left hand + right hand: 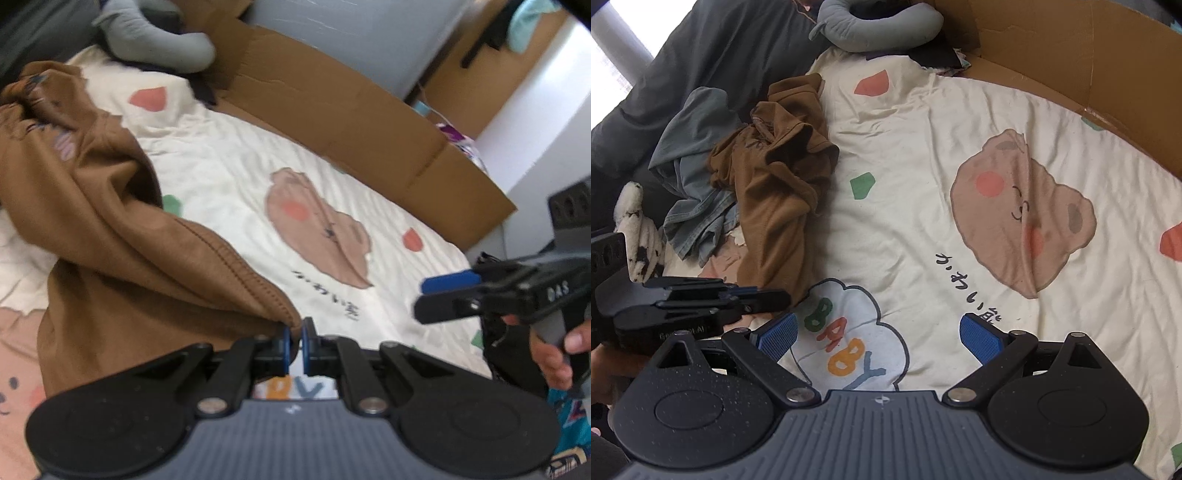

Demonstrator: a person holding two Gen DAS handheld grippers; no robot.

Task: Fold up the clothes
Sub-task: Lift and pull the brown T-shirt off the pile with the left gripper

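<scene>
Blue pads of the left gripper [295, 341] are seen clenched on a stitched hem corner of the brown garment [110, 229], at 6 o'clock in the left wrist view. From that pinch the cloth runs taut toward 10 o'clock, where the rest lies bunched on the cartoon-bear bedsheet [229, 177].

In the right wrist view the right gripper [879, 332] hangs released, its pads spread wide over the "BABY" cloud print [849, 332] at 6 o'clock and holding nothing. At 8 o'clock the left gripper is seen from the side, and the garment stretches away from it toward 10 o'clock, crumpled into a heap that rests partly on grey-blue clothing [694, 177].

Nothing folded is visible; the garment is judged still to need spreading. For that to go well, a second hem corner should be found and pinched by the free gripper close to the edge, so that only a single layer is caught. The two corners should then be drawn apart until the hem is straight, and the piece laid on the bare sheet around the bear print [1023, 210] at 2 o'clock. The neighbouring clothing risks being dragged along if the pull is quick.

Farther off, a grey neck pillow [882, 26] lies at 12 o'clock and a cardboard wall [1071, 55] borders the bed at 1 o'clock.
</scene>
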